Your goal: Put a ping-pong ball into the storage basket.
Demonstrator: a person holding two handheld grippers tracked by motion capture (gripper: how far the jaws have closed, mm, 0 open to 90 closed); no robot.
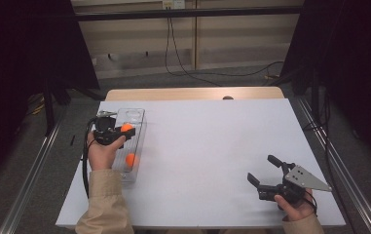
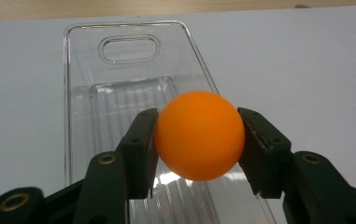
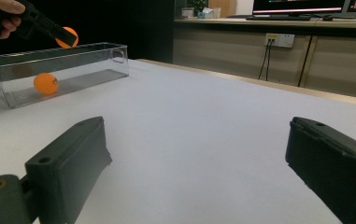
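An orange ball (image 2: 199, 135) is clamped by the left tool (image 2: 198, 140) above the clear bin (image 2: 80, 70). A second ball (image 1: 131, 160) already lies inside, so release is judged left. The right tool (image 1: 262, 171) rests wide open, empty, on the bench (image 1: 212, 146).

The orange ball (image 2: 199, 135) was seen to be smooth, matt plastic with only a faint sheen. The bin (image 2: 80, 70) was made of clear, glossy plastic, its floor ribbed and its walls marked by bright reflections. A second orange ball (image 3: 45, 83) of the same matt finish was seen inside it. The pads (image 2: 140, 149) of the left gripper (image 2: 199, 156) were of black matt plastic, fitted with brass-coloured rivets. The right gripper (image 1: 263, 173) carried a grey plate (image 1: 309, 179) that looked like dull metal. The table (image 1: 212, 146) was covered in a white, matt, smooth surface, edged at the far side with pale wood. The sleeve (image 1: 105, 204) was of beige woven cloth.
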